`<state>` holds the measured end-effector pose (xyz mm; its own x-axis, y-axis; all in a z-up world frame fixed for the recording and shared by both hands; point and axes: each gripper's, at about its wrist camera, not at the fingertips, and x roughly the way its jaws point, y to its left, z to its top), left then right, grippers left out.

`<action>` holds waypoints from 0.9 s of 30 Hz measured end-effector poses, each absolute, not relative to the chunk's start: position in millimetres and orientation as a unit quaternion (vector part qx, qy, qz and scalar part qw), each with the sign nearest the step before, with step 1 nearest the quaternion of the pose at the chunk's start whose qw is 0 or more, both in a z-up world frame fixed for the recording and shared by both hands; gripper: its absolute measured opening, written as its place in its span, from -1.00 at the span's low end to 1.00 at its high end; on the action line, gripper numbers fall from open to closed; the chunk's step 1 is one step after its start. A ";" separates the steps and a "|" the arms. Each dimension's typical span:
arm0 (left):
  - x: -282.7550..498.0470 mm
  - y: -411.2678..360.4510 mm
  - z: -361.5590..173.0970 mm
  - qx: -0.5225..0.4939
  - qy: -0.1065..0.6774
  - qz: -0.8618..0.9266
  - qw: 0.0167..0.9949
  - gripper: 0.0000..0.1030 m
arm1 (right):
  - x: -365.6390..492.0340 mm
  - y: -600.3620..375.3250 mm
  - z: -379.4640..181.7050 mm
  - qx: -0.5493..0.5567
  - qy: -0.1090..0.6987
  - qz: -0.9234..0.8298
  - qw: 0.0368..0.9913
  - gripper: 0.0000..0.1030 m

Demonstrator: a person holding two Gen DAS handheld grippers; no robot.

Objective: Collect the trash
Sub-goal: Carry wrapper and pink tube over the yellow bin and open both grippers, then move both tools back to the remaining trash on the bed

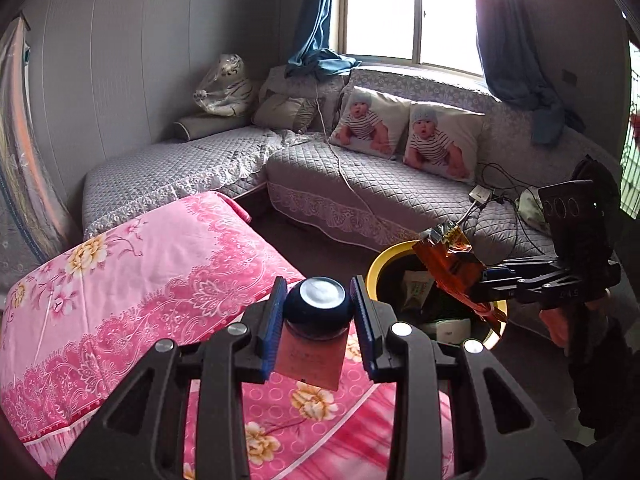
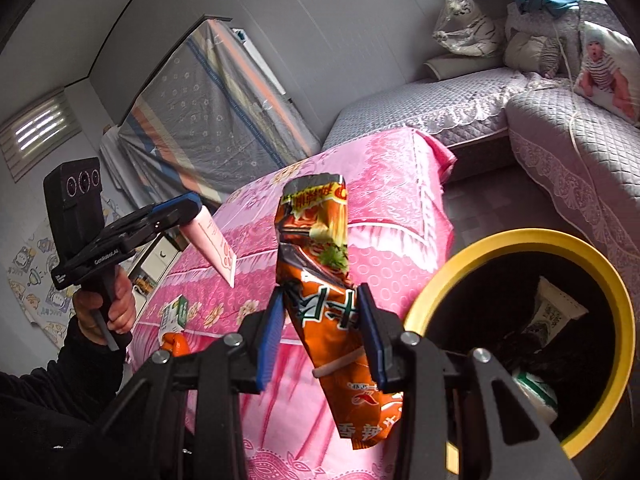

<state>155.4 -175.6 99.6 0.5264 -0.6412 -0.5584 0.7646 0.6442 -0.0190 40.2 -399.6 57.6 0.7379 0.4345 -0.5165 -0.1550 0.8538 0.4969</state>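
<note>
Pink bedspread [image 2: 392,200] behind, orange wrapper [image 2: 320,280] clamped in right tool [image 2: 322,320].

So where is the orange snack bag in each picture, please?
Left wrist view: the orange snack bag is at right of centre, held by the right gripper over the yellow bin.
Right wrist view: the bag is at centre, between the gripper's fingers.
Shared landmark: the yellow bin.

Grey quilted sofa [image 1: 360,184] runs across the middle of the frame, two baby-print cushions [image 1: 404,130] on it, blue curtains [image 1: 516,32] by the window [image 1: 412,8] up top, pink floral bedspread [image 1: 132,280] lower left.
</note>
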 end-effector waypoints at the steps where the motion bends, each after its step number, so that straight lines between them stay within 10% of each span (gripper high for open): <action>1: 153.3 -185.7 100.2 0.117 0.267 -0.409 0.865 -0.41 | 37.0 -408.3 56.6 0.224 0.321 0.150 0.908 -0.34; 24: 138.4 -352.7 70.1 0.132 0.267 -0.434 0.850 -0.40 | 13.8 -508.1 -11.8 0.294 0.351 -0.027 0.889 -0.32; 27: 146.0 -364.6 65.9 0.120 0.286 -0.427 0.849 -0.26 | 12.3 -510.2 -17.0 0.301 0.360 -0.035 0.883 -0.01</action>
